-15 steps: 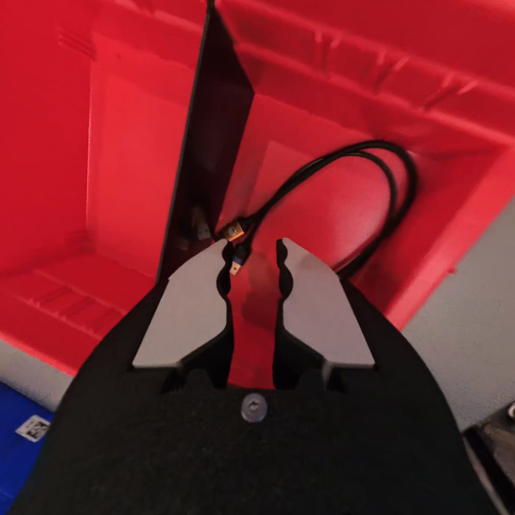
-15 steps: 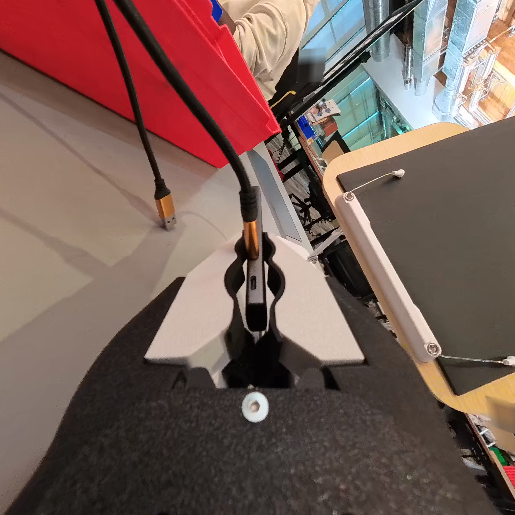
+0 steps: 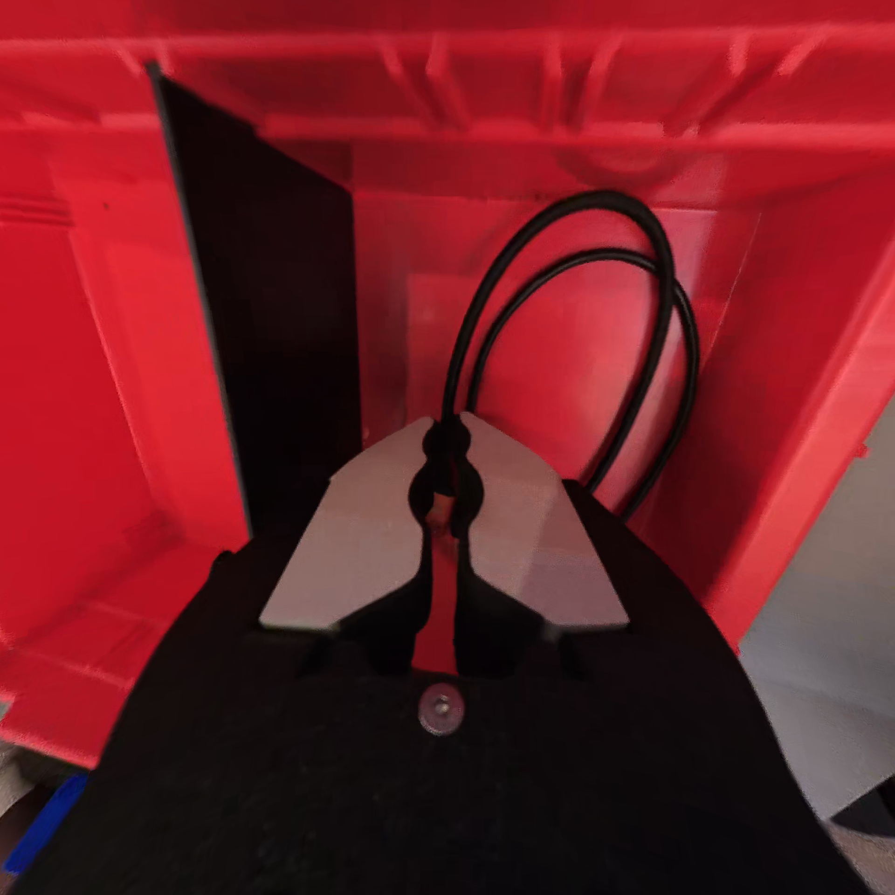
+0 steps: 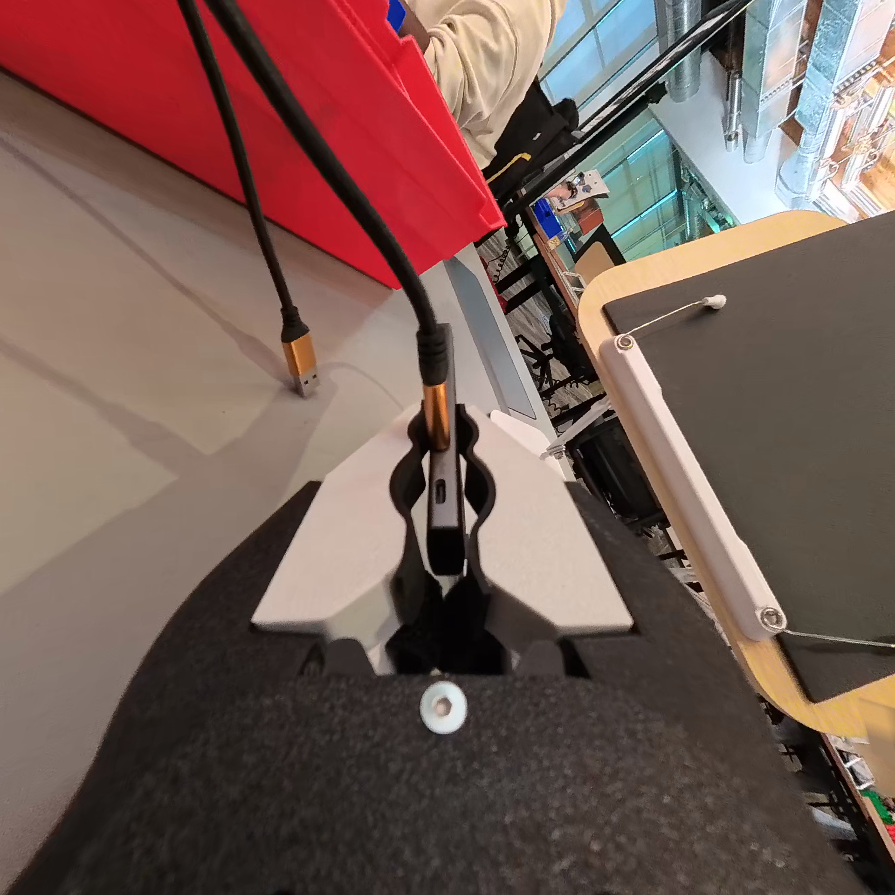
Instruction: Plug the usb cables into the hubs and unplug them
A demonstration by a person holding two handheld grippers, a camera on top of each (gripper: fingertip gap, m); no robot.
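In the left wrist view, my left gripper [image 3: 448,426] is inside a red bin [image 3: 121,339] and shut on a black USB cable [image 3: 557,271]. The cable loops up from the fingertips, and an orange bit of plug shows between the jaws. In the right wrist view, my right gripper [image 4: 440,411] is shut on a slim grey USB hub [image 4: 443,503] held on edge. A gold-sleeved plug [image 4: 434,402] of a black cable [image 4: 310,126] sits in the hub's top end. That cable's other gold plug [image 4: 299,356] hangs down and touches the grey table [image 4: 97,339].
A black divider [image 3: 281,315] stands upright in the bin left of the cable. The red bin's outer wall [image 4: 339,97] runs along the table behind the hub. A person's cream sleeve [image 4: 489,58] is beyond it. A black board with a wooden rim [image 4: 799,411] is on the right. Some 25 cm of space lies between my two pairs of fingers.
My left gripper has moved forward over the cable's plug ends and closed on the cable; it was open before. My right gripper still holds the hub in about the same place.
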